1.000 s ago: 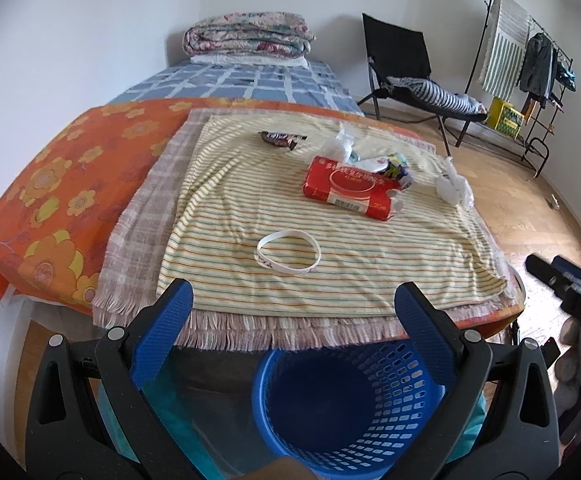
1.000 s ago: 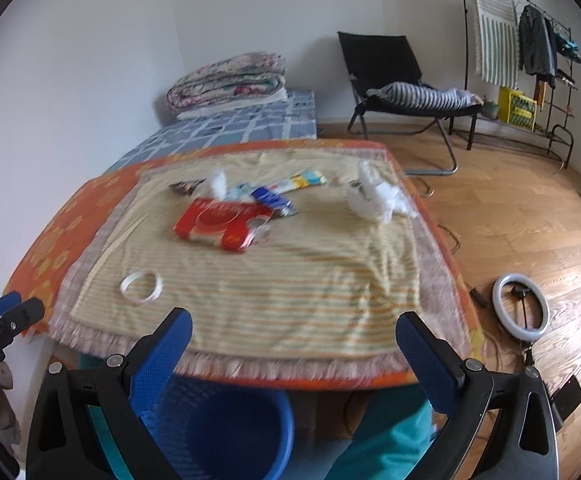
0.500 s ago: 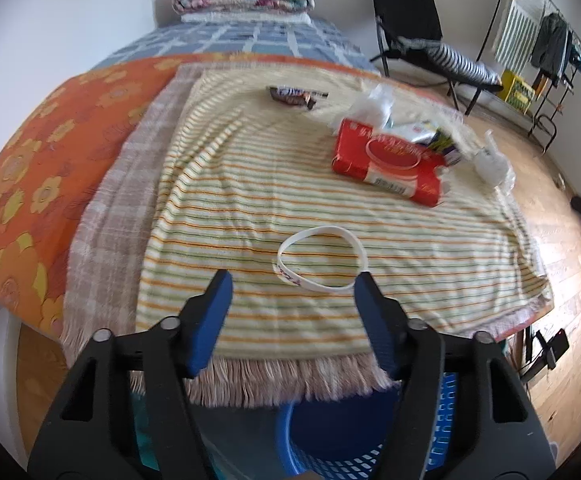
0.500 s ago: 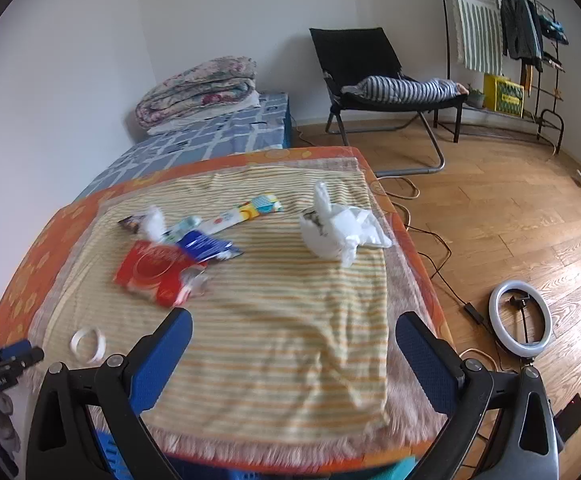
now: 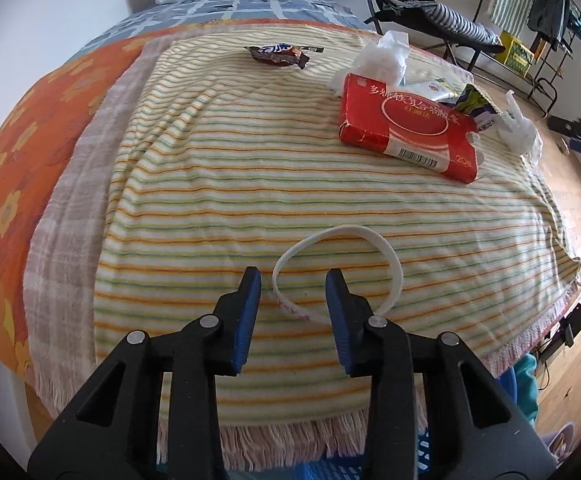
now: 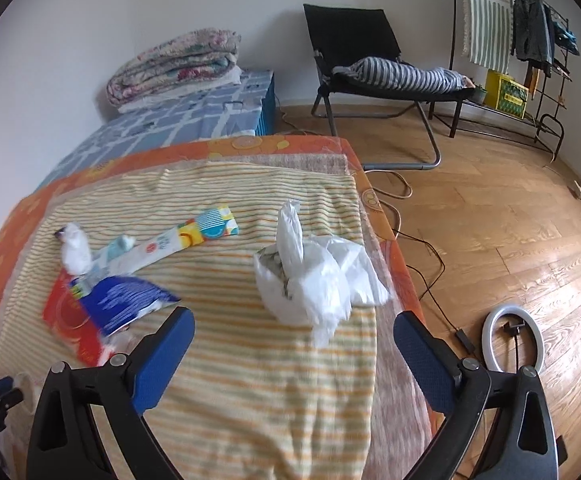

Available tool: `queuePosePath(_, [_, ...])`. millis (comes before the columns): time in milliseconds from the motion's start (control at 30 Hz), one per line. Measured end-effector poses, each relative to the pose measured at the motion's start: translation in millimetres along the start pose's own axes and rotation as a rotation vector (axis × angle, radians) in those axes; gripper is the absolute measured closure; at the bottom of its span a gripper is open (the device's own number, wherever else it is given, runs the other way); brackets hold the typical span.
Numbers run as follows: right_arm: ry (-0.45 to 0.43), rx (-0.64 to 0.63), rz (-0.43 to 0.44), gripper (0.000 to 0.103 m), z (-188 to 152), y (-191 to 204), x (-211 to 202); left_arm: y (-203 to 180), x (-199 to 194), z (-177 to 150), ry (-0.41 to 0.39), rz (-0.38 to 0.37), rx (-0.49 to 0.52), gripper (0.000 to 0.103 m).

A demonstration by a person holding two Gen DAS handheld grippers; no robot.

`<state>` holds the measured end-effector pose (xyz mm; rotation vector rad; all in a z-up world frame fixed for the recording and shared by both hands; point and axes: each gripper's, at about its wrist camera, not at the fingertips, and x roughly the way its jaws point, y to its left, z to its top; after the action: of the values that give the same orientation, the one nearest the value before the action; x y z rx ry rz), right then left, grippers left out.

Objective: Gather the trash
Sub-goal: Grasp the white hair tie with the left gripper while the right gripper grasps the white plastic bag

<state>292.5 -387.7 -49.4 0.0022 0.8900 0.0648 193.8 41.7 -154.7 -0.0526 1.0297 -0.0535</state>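
A white ring-shaped band lies on the striped cloth near the table's front edge. My left gripper is over its near left arc, jaws closing; the arc lies between the fingertips and the pads are still apart from it. Further back lie a red tissue pack, a brown candy wrapper and crumpled white plastic. My right gripper stands wide open just in front of a crumpled white plastic bag. A blue wrapper and a long colourful wrapper lie to its left.
A blue basket sits below the table's front edge. Behind the table are a bed with folded quilts, a black folding chair and a clothes rack. A ring light and cables lie on the wooden floor at the right.
My left gripper has come forward and down over the table onto the white band, and its jaws have narrowed. My right gripper has swung right toward the white plastic bag, staying wide open.
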Motion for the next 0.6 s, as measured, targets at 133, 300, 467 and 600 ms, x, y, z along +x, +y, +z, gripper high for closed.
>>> queuePosePath(133, [0.02, -0.025, -0.034, 0.002, 7.9, 4.2, 23.0, -1.3, 7.6, 3.4, 0.01, 0.009, 0.014, 0.077])
queuePosePath(300, [0.048, -0.031, -0.05, 0.002, 15.0, 7.6, 46.4, -3.2, 11.4, 7.6, -0.004, 0.018, 0.046, 0.081])
queuePosePath(467, [0.074, -0.022, -0.046, 0.008, 15.5, 8.4, 64.3, -4.6, 12.4, 8.5, -0.014, 0.022, 0.057, 0.093])
queuePosePath(600, [0.092, -0.029, -0.042, 0.017, 14.4, 10.2, 73.3, -7.7, 11.7, 8.1, -0.022, 0.034, 0.072, 0.098])
